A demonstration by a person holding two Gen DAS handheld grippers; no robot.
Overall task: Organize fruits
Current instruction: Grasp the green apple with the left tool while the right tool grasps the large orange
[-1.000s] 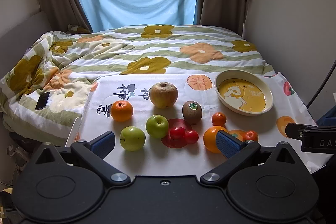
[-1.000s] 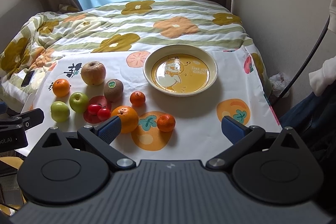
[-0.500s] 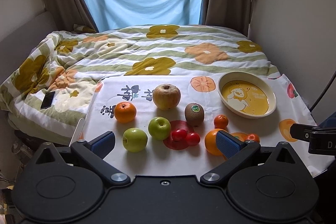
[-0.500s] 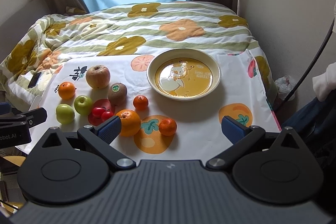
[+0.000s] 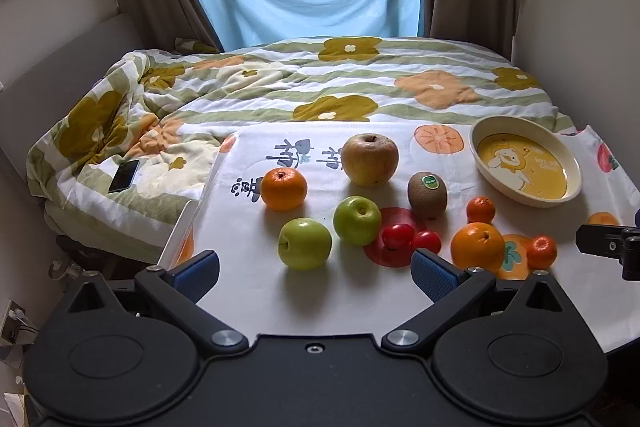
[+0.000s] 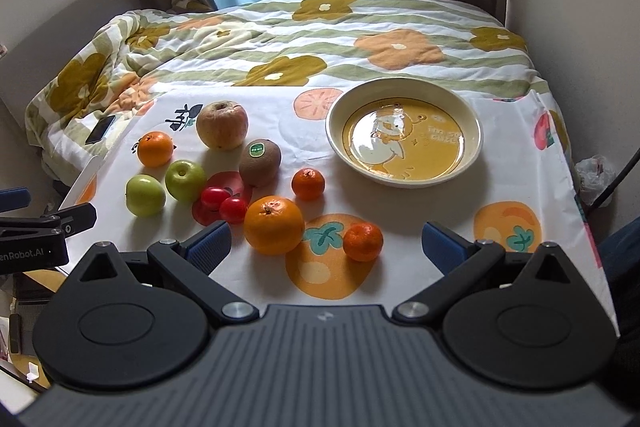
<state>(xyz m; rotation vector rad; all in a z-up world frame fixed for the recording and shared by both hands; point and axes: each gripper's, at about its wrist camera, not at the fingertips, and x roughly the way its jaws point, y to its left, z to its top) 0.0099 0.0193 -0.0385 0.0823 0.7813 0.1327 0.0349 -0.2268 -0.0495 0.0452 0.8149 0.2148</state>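
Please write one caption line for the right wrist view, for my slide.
Open right gripper hovers before loose fruit beside an empty round yellow duck-print plate on a persimmon-print tablecloth.

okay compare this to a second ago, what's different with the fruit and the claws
Only the viewpoints shifted slightly: both cameras show more window and wall now. Nothing was grasped or released. The left claw and right claw stay open and empty, the fruit unmoved, the yellow bowl still empty.

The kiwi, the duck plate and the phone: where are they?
kiwi (image 6: 260, 163), right wrist view, on its brown skin.
duck plate (image 6: 404, 99), right wrist view, on its far rim.
phone (image 5: 124, 175), left wrist view, on its screen.
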